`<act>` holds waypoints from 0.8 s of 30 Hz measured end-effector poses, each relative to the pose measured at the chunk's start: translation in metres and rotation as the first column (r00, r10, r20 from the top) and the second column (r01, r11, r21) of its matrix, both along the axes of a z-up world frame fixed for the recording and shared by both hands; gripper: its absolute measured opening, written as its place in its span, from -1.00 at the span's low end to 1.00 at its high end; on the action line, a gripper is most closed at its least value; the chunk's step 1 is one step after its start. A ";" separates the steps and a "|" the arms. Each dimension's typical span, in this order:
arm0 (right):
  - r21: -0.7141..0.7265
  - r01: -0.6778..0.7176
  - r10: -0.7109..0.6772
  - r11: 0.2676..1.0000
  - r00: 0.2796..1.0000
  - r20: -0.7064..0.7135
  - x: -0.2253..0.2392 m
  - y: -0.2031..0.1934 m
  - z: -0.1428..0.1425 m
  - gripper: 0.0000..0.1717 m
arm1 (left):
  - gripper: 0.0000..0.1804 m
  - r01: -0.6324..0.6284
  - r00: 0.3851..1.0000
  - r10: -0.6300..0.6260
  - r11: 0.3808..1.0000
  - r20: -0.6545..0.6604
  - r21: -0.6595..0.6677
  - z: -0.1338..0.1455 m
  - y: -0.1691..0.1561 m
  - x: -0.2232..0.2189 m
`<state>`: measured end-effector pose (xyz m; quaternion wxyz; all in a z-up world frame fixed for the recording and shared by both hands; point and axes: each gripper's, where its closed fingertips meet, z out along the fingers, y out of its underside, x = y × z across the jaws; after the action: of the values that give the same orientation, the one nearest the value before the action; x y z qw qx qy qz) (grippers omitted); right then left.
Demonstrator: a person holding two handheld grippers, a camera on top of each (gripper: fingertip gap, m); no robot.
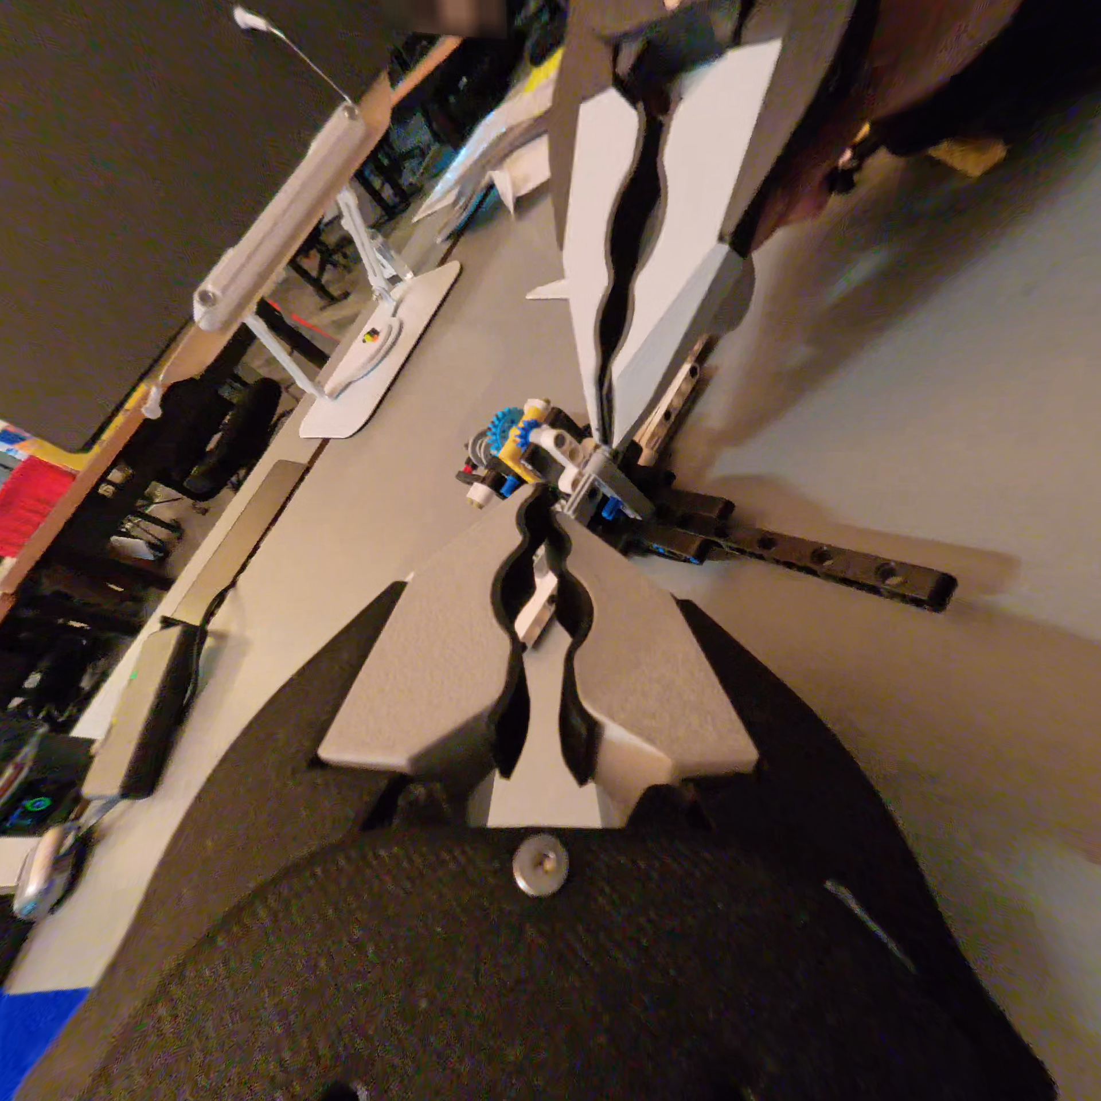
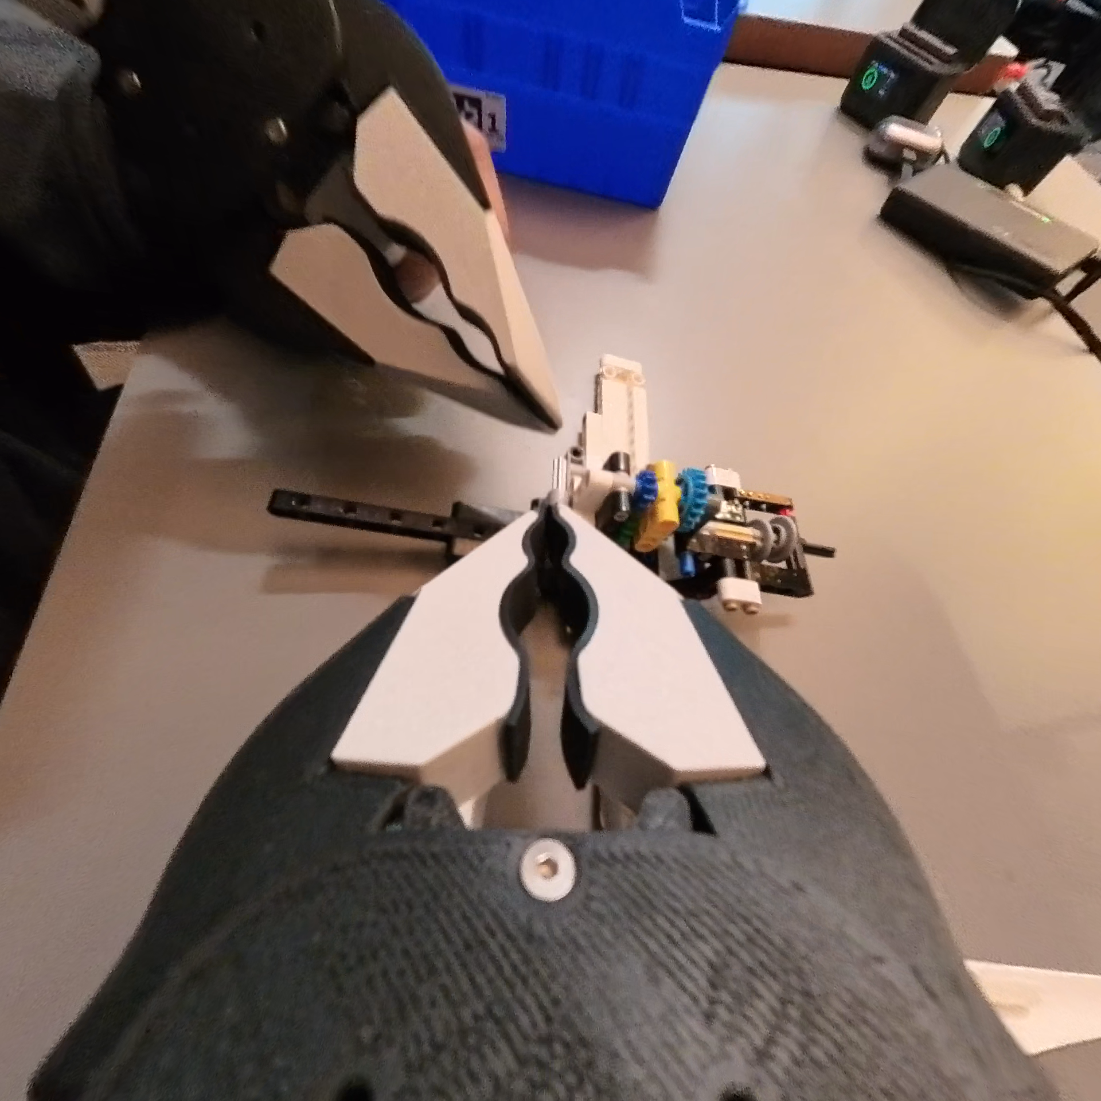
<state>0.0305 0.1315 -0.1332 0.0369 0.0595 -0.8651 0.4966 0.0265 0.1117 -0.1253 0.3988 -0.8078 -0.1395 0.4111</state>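
Two grippers meet at brick model (image 2: 685,524) on tabletop (image 2: 834,387); left gripper (image 1: 545,512) fingers closed, seemingly bracing; right gripper (image 2: 551,509) fingers pinching a grey piece.

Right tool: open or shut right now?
Shut. The right tool's tips meet at the brick-built gear assembly on the table; whether they pinch a part of it, cannot tell.

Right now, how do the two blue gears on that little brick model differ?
The dark gear is small; the light gear is clearly larger and paler, almost turquoise. In the right wrist view, the dark gear sits left of the yellow piece, the light gear right of it. Both are toothed, stand on edge and seem lined up.
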 end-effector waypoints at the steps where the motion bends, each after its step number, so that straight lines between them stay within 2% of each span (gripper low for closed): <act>1: -0.002 0.000 0.000 1.000 1.000 -0.006 -0.001 0.000 0.000 -1.00 | -1.00 -0.004 1.000 0.004 1.000 0.004 0.012 0.001 -0.002 0.000; 5: -0.004 0.007 -0.007 1.000 0.999 -0.044 -0.002 -0.001 0.000 -1.00 | -1.00 -0.076 0.997 0.075 0.995 0.009 0.060 0.004 -0.020 -0.009; 7: -0.009 0.006 -0.007 1.000 0.997 -0.078 -0.002 -0.001 0.000 -1.00 | -1.00 -0.118 0.993 0.117 0.982 0.012 0.150 0.015 -0.033 -0.014; 11: -0.060 0.002 -0.008 0.998 0.995 -0.103 0.000 -0.003 0.010 -1.00 | -1.00 -0.150 0.988 0.123 0.909 0.093 0.389 0.034 -0.053 -0.019; 15: -0.156 -0.009 -0.003 0.988 0.997 -0.079 0.015 -0.007 0.035 -0.93 | -1.00 -0.146 0.989 0.109 0.834 0.100 0.532 0.050 -0.067 -0.019; 19: -0.261 -0.022 0.042 0.965 0.997 0.069 0.065 -0.022 0.063 -0.86 | -1.00 -0.137 0.990 0.104 0.794 0.091 0.592 0.057 -0.074 -0.018; 21: -0.304 -0.057 0.116 0.951 0.977 0.179 0.106 -0.036 0.069 -0.86 | -1.00 -0.127 0.992 0.093 0.782 0.086 0.610 0.059 -0.074 -0.017; 24: -0.228 -0.138 0.205 0.964 0.930 0.304 0.161 -0.057 0.050 -0.80 | -1.00 -0.116 0.993 0.087 0.781 0.078 0.613 0.060 -0.074 -0.015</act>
<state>0.1919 0.0750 -0.0830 -0.1439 0.0486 -0.7957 0.5863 0.0113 0.0381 -0.0653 0.6144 -0.6339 -0.3183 0.3454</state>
